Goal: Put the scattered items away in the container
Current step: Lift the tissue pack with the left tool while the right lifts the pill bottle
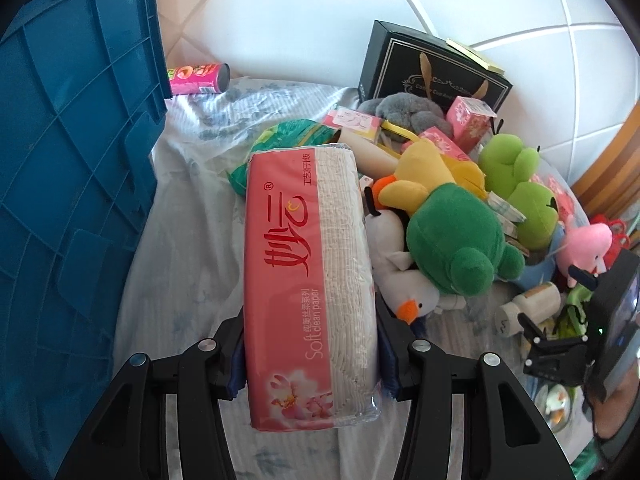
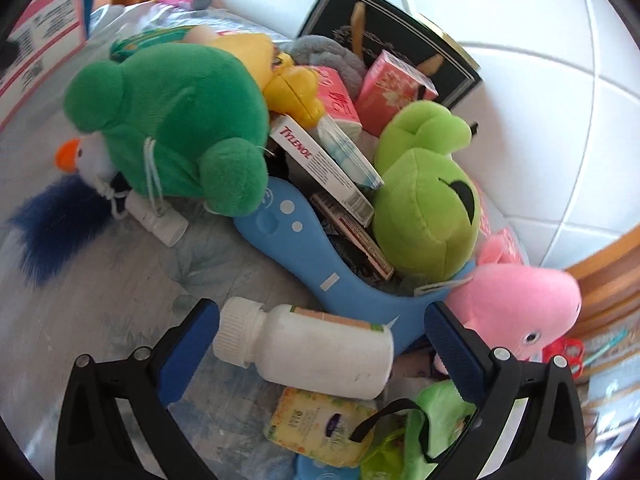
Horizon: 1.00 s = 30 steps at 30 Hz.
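My left gripper (image 1: 310, 364) is shut on a pink pack of tissue paper (image 1: 310, 280) and holds it above the bed, to the right of the blue plastic crate (image 1: 68, 184). My right gripper (image 2: 320, 340) is open, its jaws on either side of a white pill bottle (image 2: 308, 346) that lies on its side on the bed; they do not touch it. The right gripper also shows in the left wrist view (image 1: 532, 336) beside the same bottle (image 1: 528, 306). The pile holds a dark green plush (image 2: 172, 124), a light green plush (image 2: 424, 200) and a pink plush (image 2: 520, 308).
A pink can (image 1: 198, 78) lies by the crate. A black gift box (image 1: 432, 68) leans on the white padded headboard (image 1: 320, 20). A blue curved gadget (image 2: 320, 264), a Tylenol box (image 2: 320, 164), pink tissue packs (image 2: 392, 92) and a yellow plush (image 1: 428, 172) lie in the pile.
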Each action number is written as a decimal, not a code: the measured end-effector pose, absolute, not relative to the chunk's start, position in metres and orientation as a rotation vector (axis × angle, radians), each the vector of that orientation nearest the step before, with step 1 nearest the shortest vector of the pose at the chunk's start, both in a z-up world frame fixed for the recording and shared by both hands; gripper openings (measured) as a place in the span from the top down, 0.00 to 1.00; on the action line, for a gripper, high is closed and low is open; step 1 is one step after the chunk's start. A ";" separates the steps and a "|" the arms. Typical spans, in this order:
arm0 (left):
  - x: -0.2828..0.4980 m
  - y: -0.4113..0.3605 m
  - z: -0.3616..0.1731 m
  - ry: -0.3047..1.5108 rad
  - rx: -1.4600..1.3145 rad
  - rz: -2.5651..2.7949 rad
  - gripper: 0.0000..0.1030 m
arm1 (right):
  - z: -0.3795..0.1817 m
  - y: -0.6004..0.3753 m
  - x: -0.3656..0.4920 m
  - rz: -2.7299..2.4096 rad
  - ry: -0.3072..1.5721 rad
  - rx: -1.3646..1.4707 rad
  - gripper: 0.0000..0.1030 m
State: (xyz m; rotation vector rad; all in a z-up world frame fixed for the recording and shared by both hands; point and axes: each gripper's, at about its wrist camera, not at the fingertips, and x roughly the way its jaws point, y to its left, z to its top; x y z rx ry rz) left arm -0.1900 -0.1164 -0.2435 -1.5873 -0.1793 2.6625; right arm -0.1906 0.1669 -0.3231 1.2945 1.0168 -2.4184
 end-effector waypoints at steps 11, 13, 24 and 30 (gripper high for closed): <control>-0.159 -0.119 -0.234 -0.254 -1.609 2.699 0.51 | -0.360 0.168 -0.203 -1.722 1.296 1.234 0.31; -0.150 -0.119 -0.231 -0.274 -1.620 2.707 0.51 | -0.370 0.167 -0.207 -1.651 1.322 1.250 0.42; -0.130 -0.105 -0.217 -0.276 -1.613 2.762 0.51 | -0.342 0.166 -0.203 -1.746 1.172 1.216 0.49; -0.132 -0.088 -0.203 -0.257 -1.572 2.762 0.51 | -0.307 0.168 -0.189 -1.899 1.030 1.223 0.49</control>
